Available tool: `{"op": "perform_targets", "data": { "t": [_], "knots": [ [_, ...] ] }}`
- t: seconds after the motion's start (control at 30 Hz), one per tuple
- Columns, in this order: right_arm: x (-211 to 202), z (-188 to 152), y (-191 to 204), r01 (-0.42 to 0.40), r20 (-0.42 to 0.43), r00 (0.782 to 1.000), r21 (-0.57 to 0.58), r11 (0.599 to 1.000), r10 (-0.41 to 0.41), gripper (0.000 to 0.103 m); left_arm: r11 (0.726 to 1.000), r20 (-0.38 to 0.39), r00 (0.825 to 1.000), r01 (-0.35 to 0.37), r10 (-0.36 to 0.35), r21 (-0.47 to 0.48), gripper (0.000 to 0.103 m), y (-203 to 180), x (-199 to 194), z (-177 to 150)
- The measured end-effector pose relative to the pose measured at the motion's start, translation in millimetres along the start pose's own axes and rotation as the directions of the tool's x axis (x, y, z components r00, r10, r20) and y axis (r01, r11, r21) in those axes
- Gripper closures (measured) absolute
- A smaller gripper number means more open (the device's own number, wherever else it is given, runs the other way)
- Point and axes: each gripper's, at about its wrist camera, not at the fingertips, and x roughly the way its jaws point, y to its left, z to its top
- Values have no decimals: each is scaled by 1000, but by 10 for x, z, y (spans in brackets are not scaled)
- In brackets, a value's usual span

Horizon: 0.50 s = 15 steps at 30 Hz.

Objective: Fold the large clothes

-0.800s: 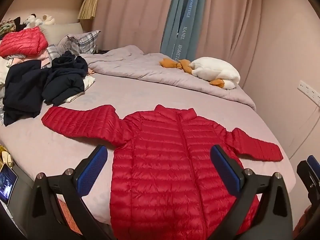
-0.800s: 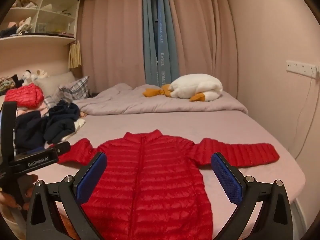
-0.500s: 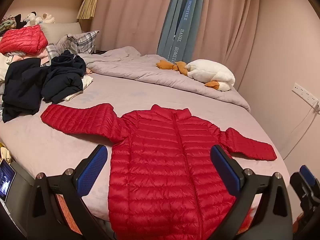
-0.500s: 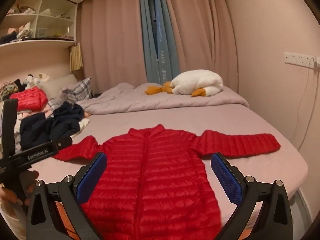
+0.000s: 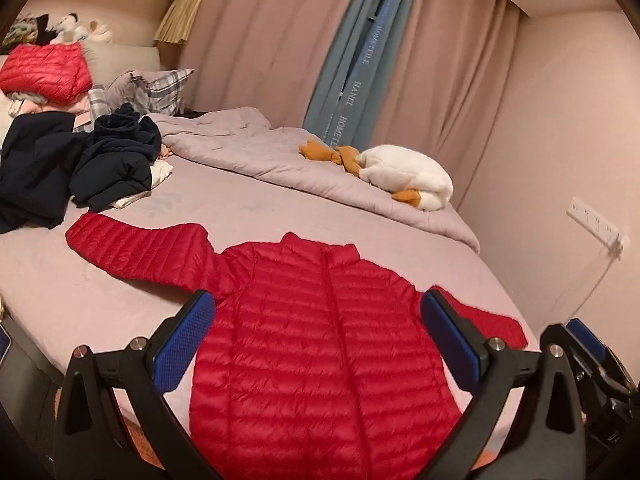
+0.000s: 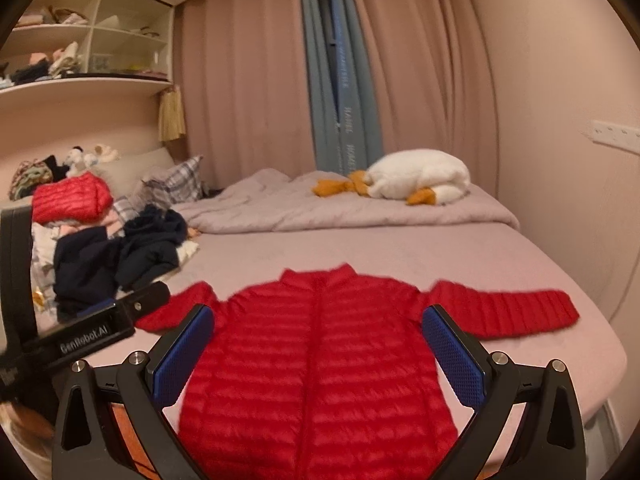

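A red quilted puffer jacket (image 5: 320,332) lies flat, front up, on the bed with both sleeves spread out; it also shows in the right wrist view (image 6: 320,360). Its hem hangs at the bed's near edge. My left gripper (image 5: 316,340) is open and empty, held above the jacket's lower body. My right gripper (image 6: 318,348) is open and empty too, above the same part. The left gripper's body (image 6: 80,332) shows at the left of the right wrist view, and the right gripper's fingers (image 5: 584,336) at the far right of the left wrist view.
A pile of dark clothes (image 5: 80,168) lies at the bed's left, with a folded red jacket (image 5: 44,70) on a stack behind. A rumpled grey duvet (image 5: 280,160) and white plush goose (image 5: 404,176) lie at the far side. Wall with sockets (image 5: 596,224) at right.
Both grippers have risen and pulled back a little, so the jacket sits lower and further in view. Both stay open. The jacket has not moved.
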Motion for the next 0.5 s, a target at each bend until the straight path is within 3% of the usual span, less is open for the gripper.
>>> {"op": "perform_targets", "data": {
  "t": [0.5],
  "knots": [
    [676,546,9,-74,-60,995,11,997,75,0,998,-119,993,2,6,67,0,40,663,451]
  ]
}}
